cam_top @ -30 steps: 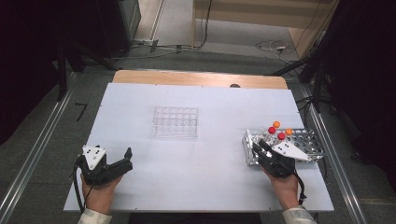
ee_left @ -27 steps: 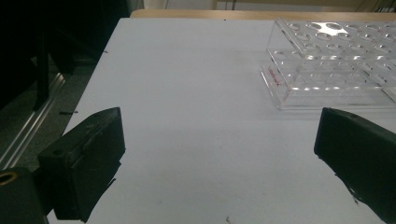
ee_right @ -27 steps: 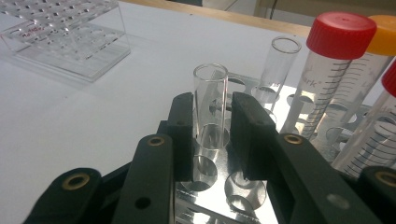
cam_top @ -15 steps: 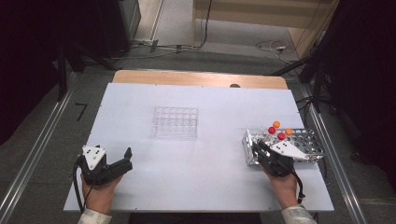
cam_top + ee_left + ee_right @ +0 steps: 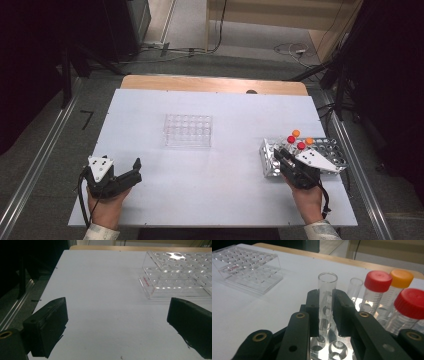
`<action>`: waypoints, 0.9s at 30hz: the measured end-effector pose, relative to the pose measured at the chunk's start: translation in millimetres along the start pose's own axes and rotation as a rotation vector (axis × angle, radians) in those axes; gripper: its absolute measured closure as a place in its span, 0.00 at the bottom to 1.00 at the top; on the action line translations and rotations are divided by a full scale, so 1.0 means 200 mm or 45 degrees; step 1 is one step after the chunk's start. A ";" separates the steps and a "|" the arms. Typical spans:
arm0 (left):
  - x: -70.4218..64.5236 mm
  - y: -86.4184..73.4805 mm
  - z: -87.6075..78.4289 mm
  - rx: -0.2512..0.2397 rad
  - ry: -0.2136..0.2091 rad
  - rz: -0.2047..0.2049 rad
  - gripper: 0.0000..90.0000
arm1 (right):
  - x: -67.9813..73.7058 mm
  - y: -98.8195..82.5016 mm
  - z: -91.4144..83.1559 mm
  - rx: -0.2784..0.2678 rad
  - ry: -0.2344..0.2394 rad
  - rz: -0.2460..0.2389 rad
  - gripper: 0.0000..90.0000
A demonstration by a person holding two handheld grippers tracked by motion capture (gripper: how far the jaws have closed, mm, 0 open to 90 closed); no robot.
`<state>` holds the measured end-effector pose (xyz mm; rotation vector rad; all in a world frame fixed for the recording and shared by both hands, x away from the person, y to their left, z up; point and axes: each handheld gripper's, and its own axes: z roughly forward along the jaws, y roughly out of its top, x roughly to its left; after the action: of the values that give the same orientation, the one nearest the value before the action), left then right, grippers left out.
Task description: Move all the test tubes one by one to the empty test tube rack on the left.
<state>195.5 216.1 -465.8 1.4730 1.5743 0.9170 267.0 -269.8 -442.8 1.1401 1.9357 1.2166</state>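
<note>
In the high view, the left gripper (image 5: 131,172) rests on the table (image 5: 220,200) near left, its jaws spread; the right gripper (image 5: 278,157) reaches into the metal rack (image 5: 336,159) at right. The left gripper view shows parted jaws and the clear rack (image 5: 180,275) beyond. In the right gripper view, the jaws clamp an uncapped tube (image 5: 326,300) standing upright in the metal rack, capped tubes (image 5: 374,292) to its right.

Right gripper (image 5: 326,312) clamped on an uncapped clear glass test tube (image 5: 327,302)

The tube stands upright in the shiny metal perforated rack (image 5: 332,350); two red-capped tubes (image 5: 377,290) and an orange-capped tube (image 5: 400,281) stand at 3 o'clock, and a clear plastic well rack (image 5: 247,268) lies at 10 o'clock.
</note>
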 end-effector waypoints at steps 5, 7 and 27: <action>0.00 0.00 0.00 -0.001 -0.004 0.002 0.05 | -0.02 0.04 -0.05 -0.036 0.013 0.035 0.81; 0.00 0.00 0.00 -0.001 -0.004 0.001 0.05 | -0.02 0.06 -0.07 -0.048 0.015 0.039 0.82; -0.07 0.02 -0.01 0.003 -0.088 0.009 0.07 | 0.09 0.13 -0.14 -0.111 0.117 -0.004 0.82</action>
<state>195.6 201.8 -459.8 1.4972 1.5211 0.8598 245.5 -260.2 -408.7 1.0528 1.9302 1.3597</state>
